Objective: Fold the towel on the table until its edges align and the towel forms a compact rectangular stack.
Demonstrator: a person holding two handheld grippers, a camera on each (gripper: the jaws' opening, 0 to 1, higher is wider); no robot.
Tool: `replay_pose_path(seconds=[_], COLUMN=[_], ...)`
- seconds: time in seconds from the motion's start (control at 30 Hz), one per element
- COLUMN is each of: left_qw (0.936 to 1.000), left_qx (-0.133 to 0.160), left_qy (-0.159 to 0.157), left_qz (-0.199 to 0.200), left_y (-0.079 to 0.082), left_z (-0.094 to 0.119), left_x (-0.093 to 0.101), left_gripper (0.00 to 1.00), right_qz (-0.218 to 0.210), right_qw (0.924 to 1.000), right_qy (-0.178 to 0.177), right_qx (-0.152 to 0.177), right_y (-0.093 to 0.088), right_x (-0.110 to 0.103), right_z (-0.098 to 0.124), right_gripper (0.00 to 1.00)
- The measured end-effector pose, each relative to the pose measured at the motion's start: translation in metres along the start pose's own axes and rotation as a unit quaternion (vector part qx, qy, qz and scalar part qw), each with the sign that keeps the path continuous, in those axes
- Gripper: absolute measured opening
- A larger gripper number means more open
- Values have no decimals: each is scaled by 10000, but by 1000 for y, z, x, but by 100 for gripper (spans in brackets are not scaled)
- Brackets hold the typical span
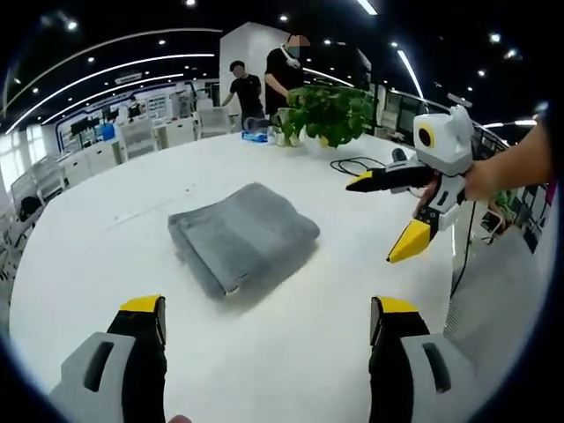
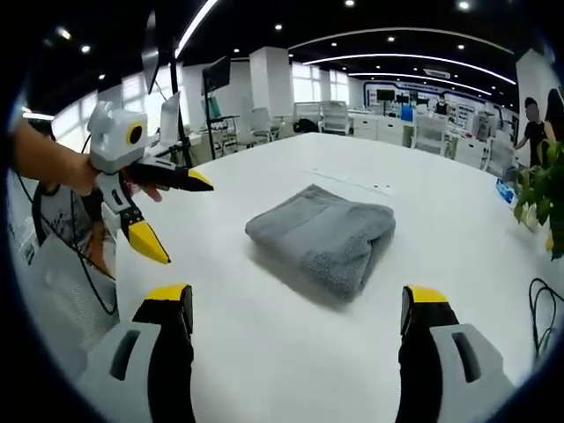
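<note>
— While both tools hang above the white table, where does the grey towel lie?

— Ahead of the left gripper, well past its yellow tips and slightly toward its left jaw. It is folded into a thick, roughly rectangular pad and lies flat on the table, touched by neither tool.

— And from the other side?

— In the right gripper view the towel sits ahead of the right gripper, between the lines of its two jaws, with bare tabletop between it and the tips. The rounded fold faces the right jaw's side; layered edges show toward the near end.

— How do the jaws stand?

— The left gripper's jaws are spread wide apart with nothing between them. The right gripper's are spread just as wide, also empty. In the left gripper view the right gripper comes in from the right, held by a hand, its yellow-tipped jaws splayed and off to the side of the towel, apart from it. In the right gripper view the left gripper comes in from the left, likewise splayed and clear of the cloth.

— Anything else beyond the towel?

— A leafy potted plant stands at the far end of the table past the left gripper, a black cable lies near it, and two people stand behind. Desks and chairs fill the room beyond.
</note>
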State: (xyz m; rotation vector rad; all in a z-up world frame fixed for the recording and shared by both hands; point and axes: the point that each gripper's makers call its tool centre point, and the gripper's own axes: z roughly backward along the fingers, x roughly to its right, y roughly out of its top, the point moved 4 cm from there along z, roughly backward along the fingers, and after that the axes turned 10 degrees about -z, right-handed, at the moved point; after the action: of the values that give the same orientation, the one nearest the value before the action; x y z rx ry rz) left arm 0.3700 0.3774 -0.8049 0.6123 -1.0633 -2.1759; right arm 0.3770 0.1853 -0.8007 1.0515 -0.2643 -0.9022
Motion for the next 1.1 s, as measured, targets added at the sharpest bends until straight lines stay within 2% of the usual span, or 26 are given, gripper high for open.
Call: replay_pose_path(seconds=[0.37, 0.53, 0.7, 1.1], left_qw=[9998, 9997, 9994, 9981], left_qx=[1, 41, 39, 111], left_qy=[127, 181, 239, 500], left_qz=[140, 168, 242, 349], left_y=[-9, -11, -19, -27], left_z=[14, 20, 24, 42], left_x=[7, 11, 15, 21], left_gripper=[99, 99, 99, 99], right_qz=[117, 42, 99, 36], right_qw=[9999, 9999, 9999, 9997], right_qy=[-21, -48, -47, -123], right_qx=[35, 89, 78, 229], right_y=[-8, -12, -17, -23], right_x=[-5, -2, -6, -9], right_z=[13, 15, 20, 32], right_gripper=[99, 99, 99, 99])
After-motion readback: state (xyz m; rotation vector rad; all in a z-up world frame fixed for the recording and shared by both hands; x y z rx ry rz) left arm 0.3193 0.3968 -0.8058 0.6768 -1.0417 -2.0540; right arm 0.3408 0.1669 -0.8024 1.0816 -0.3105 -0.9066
